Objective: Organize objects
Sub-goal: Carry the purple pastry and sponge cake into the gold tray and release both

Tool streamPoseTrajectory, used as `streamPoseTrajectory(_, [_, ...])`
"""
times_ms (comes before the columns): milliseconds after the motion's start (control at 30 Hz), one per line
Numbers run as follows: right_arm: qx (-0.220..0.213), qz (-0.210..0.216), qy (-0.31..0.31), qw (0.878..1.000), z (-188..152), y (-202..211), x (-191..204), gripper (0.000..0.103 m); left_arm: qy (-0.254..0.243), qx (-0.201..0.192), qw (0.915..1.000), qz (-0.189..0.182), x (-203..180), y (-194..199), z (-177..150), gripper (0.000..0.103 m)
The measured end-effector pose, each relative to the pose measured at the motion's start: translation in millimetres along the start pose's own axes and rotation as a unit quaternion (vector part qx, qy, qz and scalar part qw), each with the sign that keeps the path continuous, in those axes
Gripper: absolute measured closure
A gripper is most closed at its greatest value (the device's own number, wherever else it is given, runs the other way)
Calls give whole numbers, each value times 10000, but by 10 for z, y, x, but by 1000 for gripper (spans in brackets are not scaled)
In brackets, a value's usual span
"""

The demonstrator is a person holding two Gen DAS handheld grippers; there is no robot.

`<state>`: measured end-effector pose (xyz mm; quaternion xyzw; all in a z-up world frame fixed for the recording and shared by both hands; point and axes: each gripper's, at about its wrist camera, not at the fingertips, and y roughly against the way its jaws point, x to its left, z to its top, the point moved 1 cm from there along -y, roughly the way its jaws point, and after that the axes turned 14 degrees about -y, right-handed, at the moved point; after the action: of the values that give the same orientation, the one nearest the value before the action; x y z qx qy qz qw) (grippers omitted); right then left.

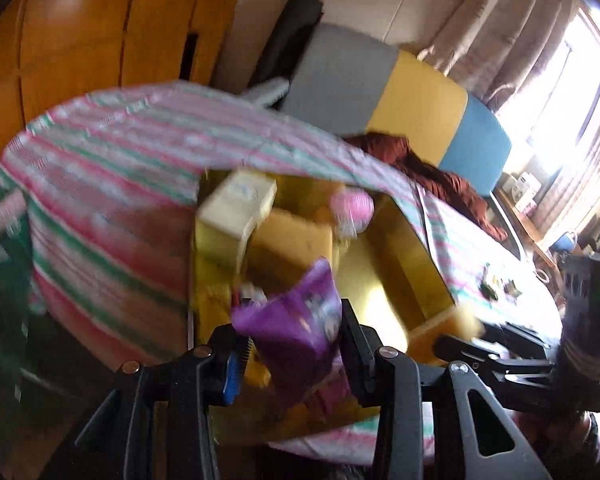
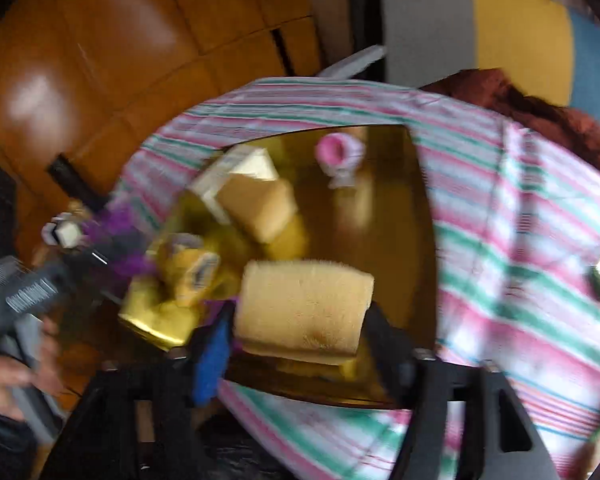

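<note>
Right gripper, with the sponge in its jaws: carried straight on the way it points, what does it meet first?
Probably the gold tray's bare floor just beyond the yellow sponge held in the right gripper. The other sponge sits further left. Blur leaves depth unclear.

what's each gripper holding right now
Left gripper: shut on the purple packet.
Right gripper: shut on the sponge, above the gold box.

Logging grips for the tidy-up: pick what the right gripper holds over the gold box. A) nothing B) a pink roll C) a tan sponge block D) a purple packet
C: the right gripper is clamped on the tan sponge block; the purple packet sits in the left gripper.
</note>
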<state>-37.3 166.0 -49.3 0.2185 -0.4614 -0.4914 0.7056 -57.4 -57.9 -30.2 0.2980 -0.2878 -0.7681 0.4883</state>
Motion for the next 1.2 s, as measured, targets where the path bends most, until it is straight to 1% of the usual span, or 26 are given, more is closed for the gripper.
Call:
streamPoseTrajectory(33, [32, 153, -50, 9999, -16, -15, 8, 22, 17, 140, 9999, -39, -16, -64, -54, 59])
streamPoseTrajectory(67, [67, 203, -86, 9997, -38, -33, 3, 22, 6, 218, 9997, -57, -32, -100, -78, 55])
streamPoseTrajectory(133, [146, 158, -146, 9997, -75, -73, -19, 21, -122, 424, 9990, -83, -88, -201, -130, 49])
streamPoseTrajectory(200, [157, 99, -231, 9996, -105, -72, -73, 21, -166, 563, 9983, 49, -107, -280, -174, 48])
streamPoseTrajectory(267, [106, 60, -306, 9995, -128, -47, -93, 19, -90, 577, 9981, 198, -82, -295, -194, 48])
streamPoseTrajectory(333, [17, -6, -340, 9994, -141, -7, -120, 14, -89, 483, 9980, 400, -79, -250, -177, 48])
streamPoseTrajectory(367, [-49, -44, -335, 9994, -149, 16, -123, 13, -131, 326, 9976, 595, -86, -185, -154, 48])
streamPoseTrajectory(433, [-185, -129, -321, 9992, -154, 54, -118, 4, -256, 72, 9959, 868, -104, -74, -108, 48])
streamPoseTrajectory(500, [-312, -206, -291, 9989, -166, 92, -103, 1, -414, -135, 9932, 1084, -165, 9, -65, 48])
streamPoseTrajectory(567, [-401, -306, -244, 9984, -164, 125, -97, 0, -551, -236, 9912, 1182, -236, 43, -43, 48])
streamPoseTrajectory(633, [-481, -400, -203, 9978, -168, 154, -95, 0, -719, -252, 9896, 1217, -325, 31, 11, 48])
streamPoseTrajectory(833, [-715, -697, -220, 9948, -205, 305, -181, 0, -1277, -235, 9847, 1159, -686, -27, 41, 48])
streamPoseTrajectory(1000, [-825, -884, -364, 9920, -228, 432, -337, 0, -1453, -158, 9842, 997, -875, -83, 8, 48])
streamPoseTrajectory(1200, [-897, -1193, -524, 9874, -271, 568, -563, 0, -1695, -110, 9815, 884, -1066, -137, -39, 48])
